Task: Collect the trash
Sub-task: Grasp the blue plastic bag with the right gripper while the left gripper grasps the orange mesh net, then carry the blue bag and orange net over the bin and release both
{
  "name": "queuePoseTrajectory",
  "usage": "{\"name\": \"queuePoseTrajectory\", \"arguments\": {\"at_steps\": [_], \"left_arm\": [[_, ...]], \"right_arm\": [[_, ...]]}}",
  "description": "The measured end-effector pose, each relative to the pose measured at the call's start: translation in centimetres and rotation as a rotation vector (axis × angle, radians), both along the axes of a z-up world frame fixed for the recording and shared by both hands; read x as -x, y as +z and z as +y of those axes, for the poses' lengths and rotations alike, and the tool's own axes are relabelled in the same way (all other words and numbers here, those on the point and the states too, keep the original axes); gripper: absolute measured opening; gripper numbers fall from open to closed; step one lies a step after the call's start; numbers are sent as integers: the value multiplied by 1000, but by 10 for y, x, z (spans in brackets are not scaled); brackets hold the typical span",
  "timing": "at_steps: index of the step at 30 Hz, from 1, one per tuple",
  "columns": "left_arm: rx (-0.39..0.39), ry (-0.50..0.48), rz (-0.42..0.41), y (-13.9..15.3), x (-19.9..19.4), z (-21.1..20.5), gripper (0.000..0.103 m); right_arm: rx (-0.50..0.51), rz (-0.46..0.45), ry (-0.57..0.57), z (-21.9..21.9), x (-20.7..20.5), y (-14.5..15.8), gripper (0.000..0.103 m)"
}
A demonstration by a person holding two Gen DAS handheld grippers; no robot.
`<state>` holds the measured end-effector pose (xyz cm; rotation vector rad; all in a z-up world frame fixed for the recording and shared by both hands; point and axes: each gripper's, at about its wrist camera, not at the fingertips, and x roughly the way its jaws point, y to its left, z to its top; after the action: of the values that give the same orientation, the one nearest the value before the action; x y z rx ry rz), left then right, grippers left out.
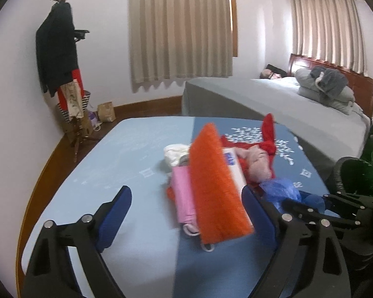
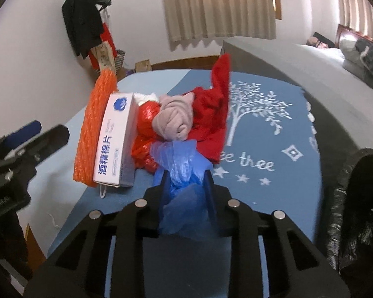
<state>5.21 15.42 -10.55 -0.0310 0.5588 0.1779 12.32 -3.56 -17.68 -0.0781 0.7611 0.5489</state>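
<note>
- The right hand-held gripper (image 2: 186,186) has its jaws pinched on a crumpled blue plastic bag (image 2: 179,159); the film bunches up between the pads and spills out in front of and behind them.
- The risk there, as I judge it: the plastic is thin and slippery, so a quick lift could let it slide out, or only a fold comes away.
- The bag lies against the red plastic (image 2: 146,124) and under the edge of the pinkish rolled cloth (image 2: 174,119), so pulling it could drag those along or roll the cloth off the pile.
- The left hand-held gripper (image 1: 186,211) stands wide open and grips nothing; its jaws sit either side of the orange foam net (image 1: 216,186) and the pink face mask (image 1: 184,198) beneath it.
- If it closes from here it may catch net, mask and white box of alcohol pads (image 2: 116,136) together, or nudge the box off balance. Whether the box is trash I cannot tell.
- The two grippers are close together; the right one's tip shows just beside the left one's right jaw, so they could knock each other.
- All the trash is heaped on the blue tabletop cover (image 2: 273,136), along with a red cloth (image 2: 213,104) that could get swept in by mistake.
- A dark bag mouth (image 2: 365,186) sits at the right, probably the place for the trash; a loose bundle could miss it.
</note>
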Motion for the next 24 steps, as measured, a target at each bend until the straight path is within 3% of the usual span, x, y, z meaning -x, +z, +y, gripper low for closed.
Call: {"name": "queuePoseTrajectory", "arguments": {"at_steps": [9, 18, 20, 24], "left_arm": [[-11, -54, 47, -14, -16, -24, 68], [18, -48, 96, -28, -21, -19, 19], [28, -48, 91, -27, -19, -18, 12], [28, -31, 66, -18, -15, -15, 11]], "right_arm": [[-17, -19, -70, -35, -2, 11, 25], [-27, -35, -71, -40, -1, 16, 26], [-29, -41, -69, -41, 1, 18, 26], [-35, -54, -71, -43, 5, 23, 26]]}}
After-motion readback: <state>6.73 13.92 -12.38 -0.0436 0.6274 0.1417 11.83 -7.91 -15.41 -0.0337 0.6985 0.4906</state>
